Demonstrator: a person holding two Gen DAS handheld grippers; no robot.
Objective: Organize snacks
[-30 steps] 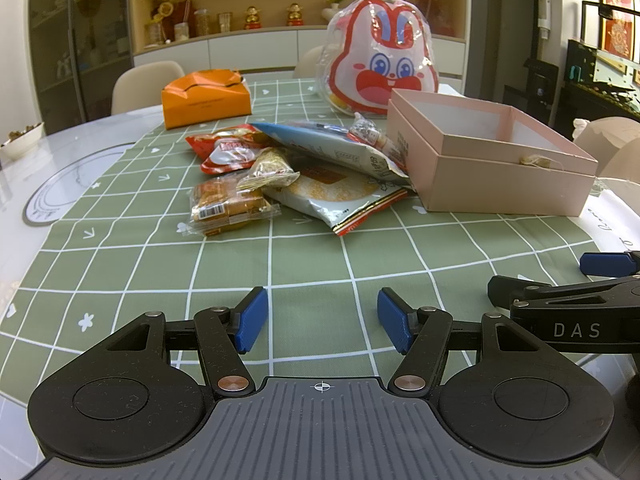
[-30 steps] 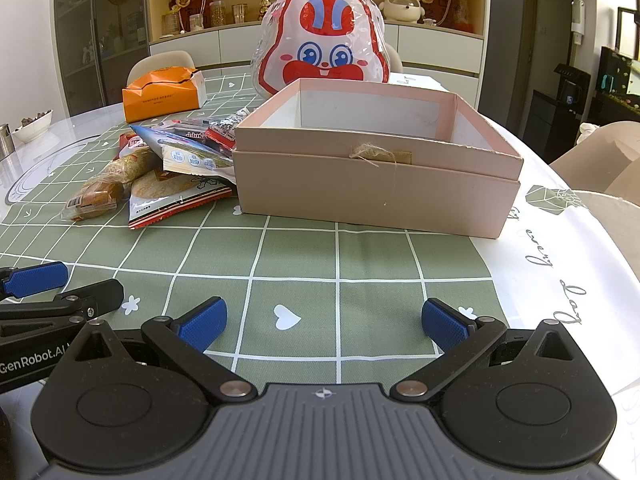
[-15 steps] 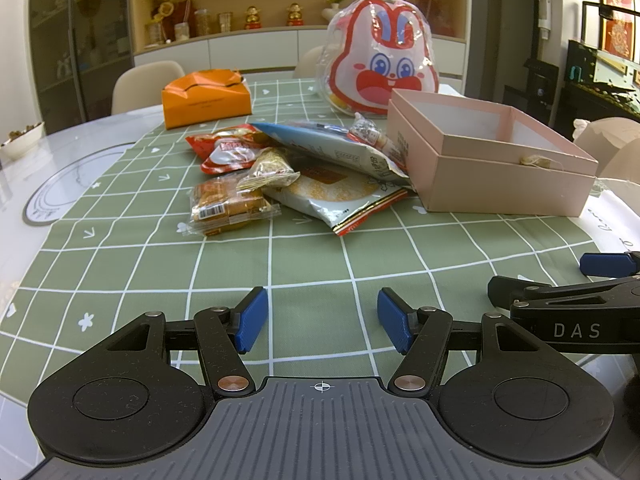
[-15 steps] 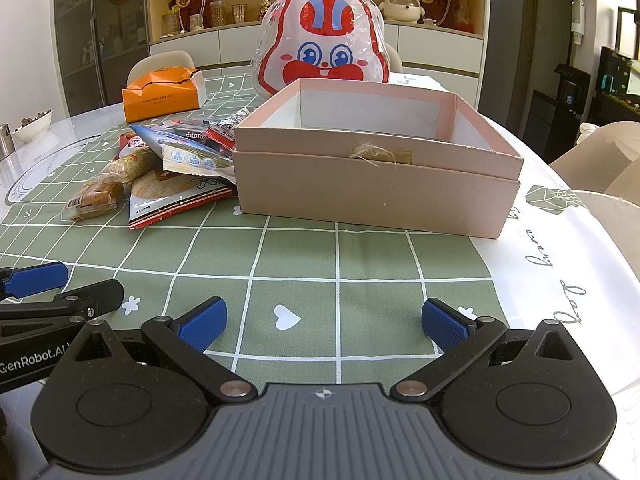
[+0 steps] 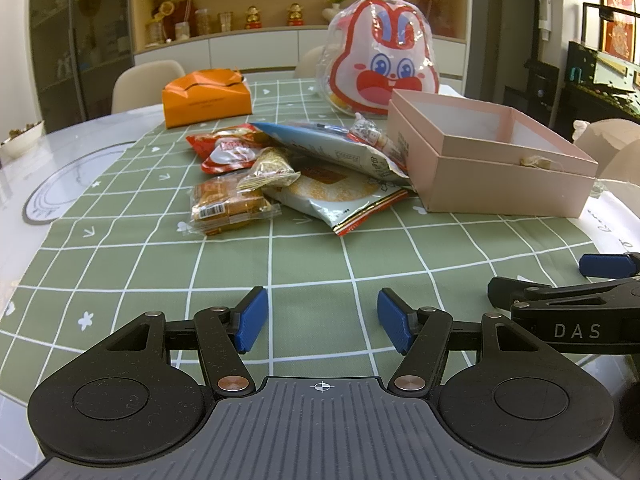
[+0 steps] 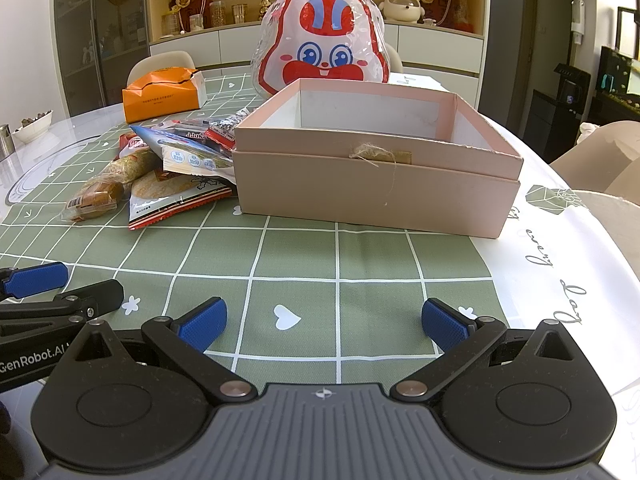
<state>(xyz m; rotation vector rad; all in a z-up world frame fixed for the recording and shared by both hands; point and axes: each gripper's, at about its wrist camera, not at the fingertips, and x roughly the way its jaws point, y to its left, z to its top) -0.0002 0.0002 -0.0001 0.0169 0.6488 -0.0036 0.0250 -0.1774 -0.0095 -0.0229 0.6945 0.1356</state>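
While both tongs gape: one pink box (image 6: 376, 196) | one rabbit bag (image 6: 324, 48)

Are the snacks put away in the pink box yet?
Nothing is done yet: the pink box looks empty as far as the views reach. Nothing is in hand: the left tool and the right tool are both open over the tablecloth. Left to do: the whole snack pile beside the box.

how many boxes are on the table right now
2. The open pink box sits beside the snack pile; the orange box stands farther back on the left. Others may be hidden behind the rabbit bag.
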